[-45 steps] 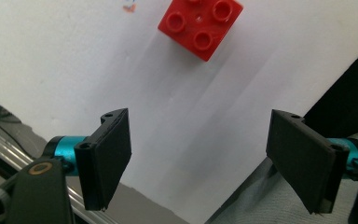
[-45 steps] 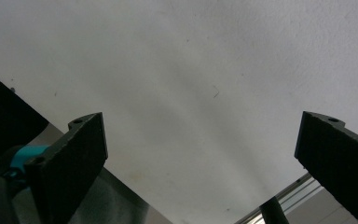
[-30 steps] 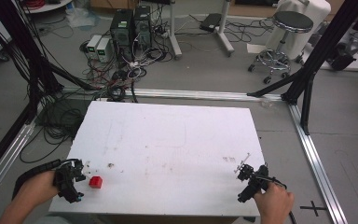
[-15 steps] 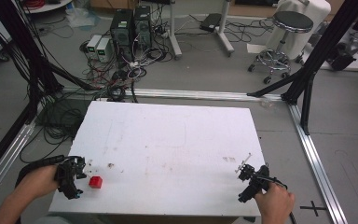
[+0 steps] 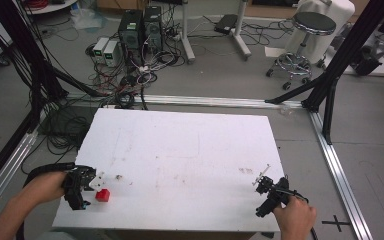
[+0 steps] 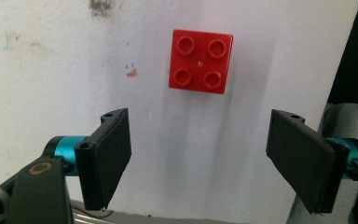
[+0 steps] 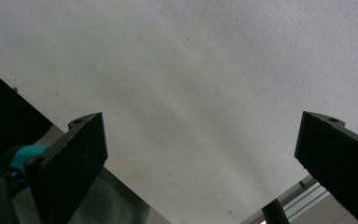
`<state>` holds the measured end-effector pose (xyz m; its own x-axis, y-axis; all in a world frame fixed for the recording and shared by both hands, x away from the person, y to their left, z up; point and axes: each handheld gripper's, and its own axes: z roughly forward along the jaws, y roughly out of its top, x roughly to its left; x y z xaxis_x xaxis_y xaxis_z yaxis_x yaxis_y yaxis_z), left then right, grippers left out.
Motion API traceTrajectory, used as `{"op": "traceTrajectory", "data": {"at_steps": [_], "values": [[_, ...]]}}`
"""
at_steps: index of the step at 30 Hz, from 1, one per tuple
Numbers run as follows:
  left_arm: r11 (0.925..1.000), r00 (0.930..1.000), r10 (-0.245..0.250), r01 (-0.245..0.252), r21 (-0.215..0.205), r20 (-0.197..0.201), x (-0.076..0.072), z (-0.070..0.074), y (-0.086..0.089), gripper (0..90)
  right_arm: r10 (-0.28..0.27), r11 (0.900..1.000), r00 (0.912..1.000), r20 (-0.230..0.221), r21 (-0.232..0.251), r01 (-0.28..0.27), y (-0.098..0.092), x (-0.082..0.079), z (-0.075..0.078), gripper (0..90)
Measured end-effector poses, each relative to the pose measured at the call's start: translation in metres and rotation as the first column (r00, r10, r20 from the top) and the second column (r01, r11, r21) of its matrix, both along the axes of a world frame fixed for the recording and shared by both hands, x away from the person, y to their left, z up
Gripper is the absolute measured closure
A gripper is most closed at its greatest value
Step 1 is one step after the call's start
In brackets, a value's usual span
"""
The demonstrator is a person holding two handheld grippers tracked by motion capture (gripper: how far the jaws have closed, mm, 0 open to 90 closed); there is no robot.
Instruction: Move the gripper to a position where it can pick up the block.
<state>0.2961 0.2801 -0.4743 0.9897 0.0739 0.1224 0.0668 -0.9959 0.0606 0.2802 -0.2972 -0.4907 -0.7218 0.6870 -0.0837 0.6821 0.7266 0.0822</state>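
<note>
The left gripper (image 6: 198, 154) hangs over the near-left corner of the white foam-board table (image 5: 190, 150), jaws spread wide. A small red four-stud plastic brick (image 6: 200, 61) lies on the table just ahead of its fingertips, untouched. At the near-right edge, the right gripper (image 7: 200, 158) holds its jaws wide apart over bare board.
</note>
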Motion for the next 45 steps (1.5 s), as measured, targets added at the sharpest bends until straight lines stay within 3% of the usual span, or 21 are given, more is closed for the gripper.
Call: {"op": "traceTrajectory", "data": {"at_steps": [16, 22, 34, 45], "values": [[0.9951, 0.995, -0.098, 0.098, 0.012, -0.018, 0.006, -0.015, -0.017, 22.5, 0.001, 1.0, 1.0, -0.002, 0.006, -0.001, 0.0, 0.0, 0.0, 1.5], [0.9939, 0.9932, -0.109, 0.11, 0.011, -0.041, 0.008, -0.025, -0.023, 22.5, 0.002, 1.0, 1.0, -0.002, 0.005, -0.002, 0.0, 0.0, -0.001, 1.5], [0.9889, 0.9866, -0.144, 0.146, 0.027, -0.077, 0.017, -0.032, -0.03, 22.5, 0.009, 1.0, 1.0, -0.003, 0.003, -0.009, 0.001, 0.001, -0.002, 1.5], [0.9885, 0.9856, -0.141, 0.146, 0.041, -0.093, 0.017, -0.043, -0.032, 22.6, 0.011, 1.0, 0.9999, -0.009, 0.001, -0.011, 0.002, 0.001, -0.002, 1.5]]}}
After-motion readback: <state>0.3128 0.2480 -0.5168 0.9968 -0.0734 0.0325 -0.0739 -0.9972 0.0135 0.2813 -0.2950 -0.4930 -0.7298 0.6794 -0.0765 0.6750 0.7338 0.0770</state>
